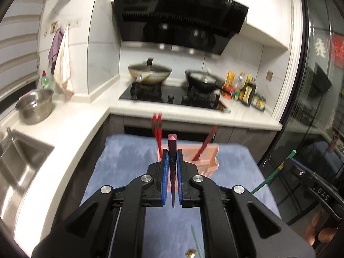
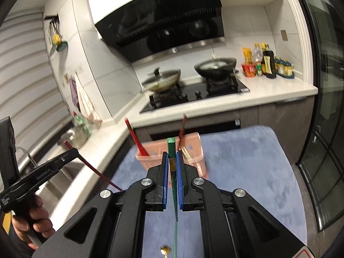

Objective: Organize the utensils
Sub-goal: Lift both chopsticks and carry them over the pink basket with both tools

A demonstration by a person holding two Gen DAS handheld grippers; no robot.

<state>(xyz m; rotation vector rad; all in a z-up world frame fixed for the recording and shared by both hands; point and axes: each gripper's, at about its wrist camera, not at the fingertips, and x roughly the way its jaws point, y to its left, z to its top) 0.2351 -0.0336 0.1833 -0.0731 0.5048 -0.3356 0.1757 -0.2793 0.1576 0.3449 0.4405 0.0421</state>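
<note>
My left gripper [image 1: 172, 151] is shut on a dark red chopstick [image 1: 172, 144], held up over the blue cloth [image 1: 129, 161]. Just beyond it stands a pink utensil holder [image 1: 207, 161] with red chopsticks [image 1: 158, 129] sticking up out of it. My right gripper [image 2: 172, 153] is shut on a green chopstick [image 2: 171, 145], with the same pink holder [image 2: 191, 144] right behind its tips. The right wrist view shows the left gripper [image 2: 74, 151] at the left with its red chopstick [image 2: 94, 168]. The left wrist view shows the right gripper [image 1: 289, 163] with its green chopstick [image 1: 268, 177].
Another green chopstick [image 1: 197, 241] and a small gold-ended piece [image 1: 190, 253] lie on the near cloth. A white counter [image 1: 71, 129] wraps round the left, with a sink [image 1: 19, 161] and steel bowl [image 1: 35, 105]. Behind are a stove with two pans [image 1: 150, 72], bottles [image 1: 247, 90] and a glass door [image 1: 318, 86].
</note>
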